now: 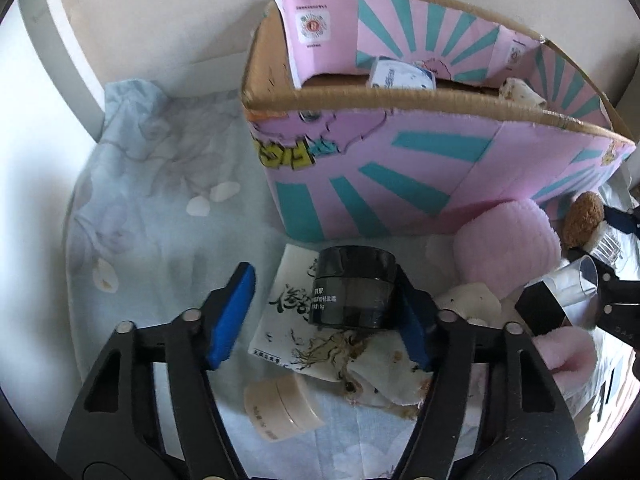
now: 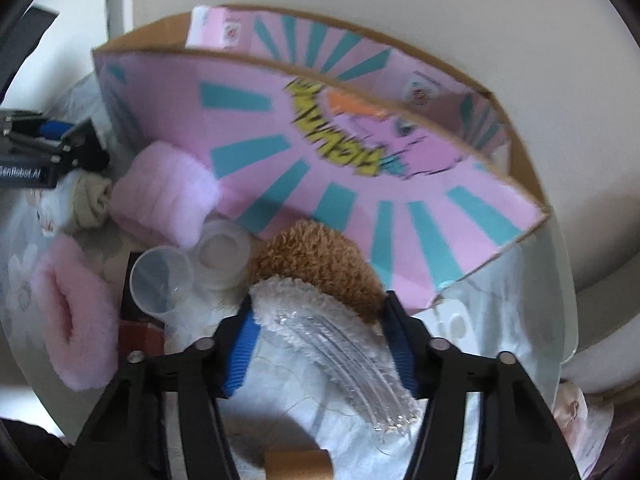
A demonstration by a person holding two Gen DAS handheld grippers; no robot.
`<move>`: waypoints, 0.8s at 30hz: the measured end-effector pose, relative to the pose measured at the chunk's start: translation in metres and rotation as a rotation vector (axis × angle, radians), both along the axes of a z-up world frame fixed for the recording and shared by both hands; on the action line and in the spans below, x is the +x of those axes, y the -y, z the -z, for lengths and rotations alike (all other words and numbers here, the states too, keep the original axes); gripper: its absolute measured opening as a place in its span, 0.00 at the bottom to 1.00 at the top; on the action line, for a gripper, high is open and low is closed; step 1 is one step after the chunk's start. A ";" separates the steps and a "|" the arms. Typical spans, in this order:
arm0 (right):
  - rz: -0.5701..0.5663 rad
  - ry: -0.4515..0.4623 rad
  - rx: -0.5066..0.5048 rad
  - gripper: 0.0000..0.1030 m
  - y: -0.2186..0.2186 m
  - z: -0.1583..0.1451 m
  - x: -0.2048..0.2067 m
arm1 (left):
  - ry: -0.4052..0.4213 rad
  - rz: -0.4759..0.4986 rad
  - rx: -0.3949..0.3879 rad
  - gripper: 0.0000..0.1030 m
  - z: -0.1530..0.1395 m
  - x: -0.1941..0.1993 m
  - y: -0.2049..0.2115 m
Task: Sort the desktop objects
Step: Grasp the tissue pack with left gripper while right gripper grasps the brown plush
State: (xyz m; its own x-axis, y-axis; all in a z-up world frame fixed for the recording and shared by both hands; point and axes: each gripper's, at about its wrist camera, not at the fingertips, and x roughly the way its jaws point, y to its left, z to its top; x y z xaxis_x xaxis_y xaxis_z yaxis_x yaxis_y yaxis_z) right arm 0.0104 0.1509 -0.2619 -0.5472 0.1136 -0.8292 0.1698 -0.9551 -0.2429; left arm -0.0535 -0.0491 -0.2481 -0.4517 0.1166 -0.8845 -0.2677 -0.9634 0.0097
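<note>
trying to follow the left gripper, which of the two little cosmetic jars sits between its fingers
The black jar, sitting on the printed sachet between the left gripper's blue pads. The cream jar lies tipped over nearer the camera, below the pads.

Glossy black plastic jar (image 1: 354,286) – fluffy pink cloth roll (image 1: 508,248) – matt printed cardboard box (image 1: 400,184), raw brown edges.

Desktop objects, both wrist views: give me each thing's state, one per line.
Cardboard box: upright, top open, a few items inside.
Black jar: lid on, standing on a printed packet, between the left tongs, right pad touching, left pad clear.
Cream jar: lid on, lying on its side.
Clear cup: empty, tipped over.
Hedgehog plush: on the cloth, between the right tongs.
</note>
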 end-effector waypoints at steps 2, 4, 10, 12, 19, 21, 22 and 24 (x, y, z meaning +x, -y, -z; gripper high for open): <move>-0.007 -0.008 0.016 0.49 0.002 0.000 0.000 | 0.002 0.001 0.000 0.50 0.001 0.000 0.000; -0.007 -0.014 0.018 0.48 0.002 -0.001 0.000 | 0.001 0.004 -0.002 0.48 0.002 0.000 0.001; 0.003 -0.027 0.008 0.45 -0.002 -0.009 0.002 | 0.007 0.002 0.014 0.47 -0.001 0.000 0.006; 0.006 -0.031 0.001 0.45 -0.002 -0.014 0.003 | 0.008 -0.003 0.019 0.46 -0.003 0.001 0.008; 0.011 -0.044 -0.012 0.44 -0.002 -0.032 0.008 | 0.000 -0.003 0.035 0.45 -0.018 0.008 0.013; 0.013 -0.048 -0.014 0.44 -0.001 -0.036 0.007 | -0.006 -0.005 0.040 0.45 -0.022 0.011 0.016; 0.011 -0.050 -0.016 0.44 -0.001 -0.038 0.008 | -0.007 -0.006 0.044 0.45 -0.024 0.012 0.018; 0.010 -0.050 -0.019 0.44 -0.002 -0.043 0.005 | -0.010 -0.009 0.052 0.44 -0.025 0.014 0.021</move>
State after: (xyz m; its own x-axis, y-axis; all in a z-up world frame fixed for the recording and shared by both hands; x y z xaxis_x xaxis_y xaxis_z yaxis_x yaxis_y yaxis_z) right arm 0.0155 0.1530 -0.2186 -0.5870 0.1041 -0.8028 0.1482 -0.9611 -0.2330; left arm -0.0396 -0.0705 -0.2228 -0.4620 0.1582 -0.8727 -0.2590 -0.9651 -0.0379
